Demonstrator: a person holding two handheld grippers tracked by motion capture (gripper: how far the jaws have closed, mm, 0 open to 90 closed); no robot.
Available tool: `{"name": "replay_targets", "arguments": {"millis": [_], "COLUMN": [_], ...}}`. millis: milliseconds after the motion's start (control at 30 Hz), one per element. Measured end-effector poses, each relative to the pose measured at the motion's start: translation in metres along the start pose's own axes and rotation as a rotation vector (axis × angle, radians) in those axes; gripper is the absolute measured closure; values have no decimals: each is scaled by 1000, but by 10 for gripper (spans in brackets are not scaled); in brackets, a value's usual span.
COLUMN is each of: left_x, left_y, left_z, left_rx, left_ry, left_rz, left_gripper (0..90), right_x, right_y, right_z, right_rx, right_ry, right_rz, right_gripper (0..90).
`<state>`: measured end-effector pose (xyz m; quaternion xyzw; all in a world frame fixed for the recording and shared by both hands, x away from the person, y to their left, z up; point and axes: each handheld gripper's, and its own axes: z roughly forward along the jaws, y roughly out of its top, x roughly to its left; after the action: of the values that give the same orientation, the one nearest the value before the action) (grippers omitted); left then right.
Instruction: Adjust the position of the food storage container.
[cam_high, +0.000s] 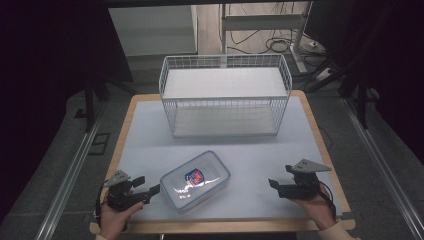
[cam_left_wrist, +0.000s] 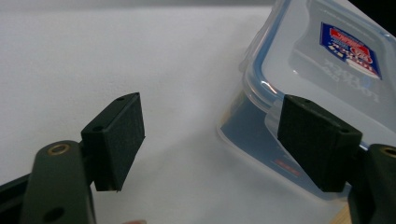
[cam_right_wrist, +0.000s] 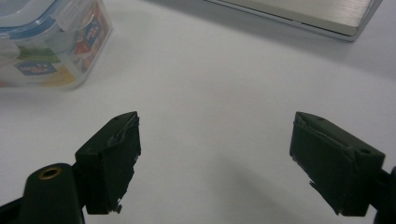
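Note:
A clear plastic food container (cam_high: 195, 181) with a blue-rimmed lid and a red and blue label lies flat on the white tabletop near the front. My left gripper (cam_high: 148, 184) rests just left of it, open. In the left gripper view the container (cam_left_wrist: 327, 60) has its near corner beside the right-hand jaw of my left gripper (cam_left_wrist: 210, 135); I cannot tell whether they touch. My right gripper (cam_high: 280, 176) is open at the front right, well apart from the container. Between its jaws (cam_right_wrist: 215, 154) there is bare table, and the container (cam_right_wrist: 46, 42) sits at the upper left.
A white wire basket (cam_high: 225, 56) stands at the back middle of the table, its open side toward me. The white mat (cam_high: 150, 140) ends at a wooden table edge on all sides. A pale board edge (cam_right_wrist: 303, 14) crosses the right gripper view's top.

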<state>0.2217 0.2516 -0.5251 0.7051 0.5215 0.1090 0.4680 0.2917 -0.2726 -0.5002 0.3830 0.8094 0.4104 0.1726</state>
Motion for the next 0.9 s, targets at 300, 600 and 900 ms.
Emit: {"name": "replay_targets", "arguments": {"millis": [300,600,900], "left_x": [-17,-58,-93], "left_y": [11,25,32], "left_z": [-22,-15,5], "left_rx": [-52,33,126], "left_ry": [-85,-191,-254], "left_rz": [16,119,216], "left_gripper": [314,830,900], "right_x": [2,3,3], "right_y": [-1,0,-1], "right_z": [1,1,2], "right_rx": [6,8,14], "right_ry": [-4,0,6], "right_rz": [-5,-3,3], "right_gripper": [166,167,170]}}
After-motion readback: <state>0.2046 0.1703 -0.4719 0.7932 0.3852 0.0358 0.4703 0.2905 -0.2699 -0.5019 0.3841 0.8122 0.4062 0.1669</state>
